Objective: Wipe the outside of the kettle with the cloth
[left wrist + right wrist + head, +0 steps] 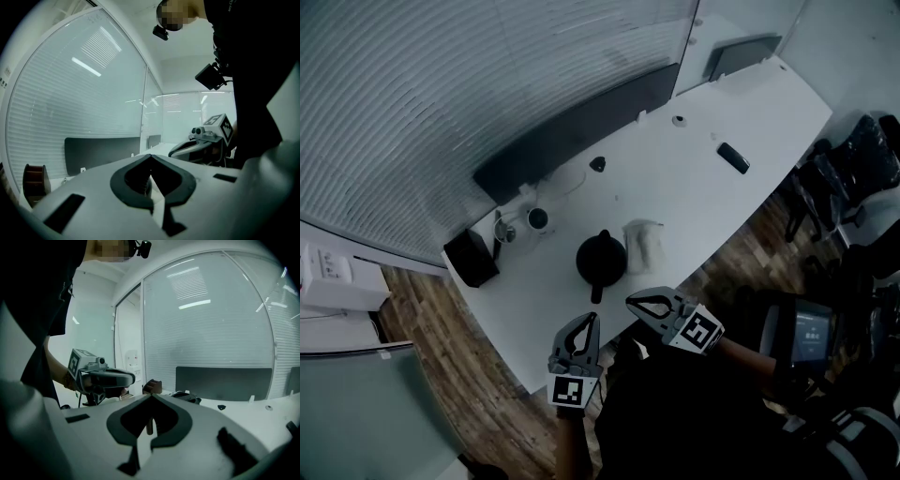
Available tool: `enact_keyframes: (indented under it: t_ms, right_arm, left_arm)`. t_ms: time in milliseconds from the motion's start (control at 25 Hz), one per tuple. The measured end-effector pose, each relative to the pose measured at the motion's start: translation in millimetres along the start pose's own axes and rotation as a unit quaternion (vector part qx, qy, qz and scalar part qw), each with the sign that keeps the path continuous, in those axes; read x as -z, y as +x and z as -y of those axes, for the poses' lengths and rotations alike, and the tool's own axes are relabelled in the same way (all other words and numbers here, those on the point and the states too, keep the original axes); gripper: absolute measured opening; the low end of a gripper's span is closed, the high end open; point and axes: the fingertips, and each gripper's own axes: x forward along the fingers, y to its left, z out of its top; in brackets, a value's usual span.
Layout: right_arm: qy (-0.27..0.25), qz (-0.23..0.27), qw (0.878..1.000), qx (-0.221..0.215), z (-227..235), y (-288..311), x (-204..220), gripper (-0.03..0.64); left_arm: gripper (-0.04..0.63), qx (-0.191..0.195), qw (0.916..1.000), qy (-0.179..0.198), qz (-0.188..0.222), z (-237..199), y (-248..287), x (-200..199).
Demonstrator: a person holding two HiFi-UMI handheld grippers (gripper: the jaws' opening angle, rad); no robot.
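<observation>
1. Currently both grippers are held up off the table (pixel 741 202), side by side in front of the person's body at the near edge.
2. The left gripper (pixel 592 321) points away from the person towards the table, and its marker cube (pixel 570 391) sits back at the wrist end.
3. In the left gripper view its two jaws are pressed together at the tips (pixel 150 156), with nothing between them.
4. The right gripper (pixel 634 300) lies just beside the left one and is angled leftwards across it. The person's forearm (pixel 748 354) reaches in from the right.
5. In the right gripper view its jaws also meet at the tip (pixel 151 396) and hold nothing.
6. Each gripper view shows the other gripper close by at about the same height, nearly level. The two tips are near each other but apart.
7. The kettle (pixel 601 258) is black and stands upright on the table just beyond the two gripper tips, its handle towards the person. Neither gripper touches it.
8. The cloth (pixel 643 246) is pale and crumpled. It lies on the table just to the right of the kettle, and neither gripper holds it.
9. A black box (pixel 471 256) sits at the table's left corner, well apart from the kettle.
</observation>
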Motion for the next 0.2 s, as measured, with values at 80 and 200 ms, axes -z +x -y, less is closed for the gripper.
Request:
enact_keyframes:
  t_ms: [80, 200]
  right_arm:
    - [0.001, -0.003, 1.000, -0.001, -8.0, 1.2, -2.3, 0.000]
    - [-0.002, -0.018, 1.000, -0.007, -18.0, 2.8, 6.1, 0.000]
  left_arm:
    - [0.003, 0.015, 0.9998, 0.014, -0.001, 3.8, -1.6, 1.4]
    - [0.003, 0.041, 0.9972, 0.062, 0.003, 10.0, -1.5, 2.6]
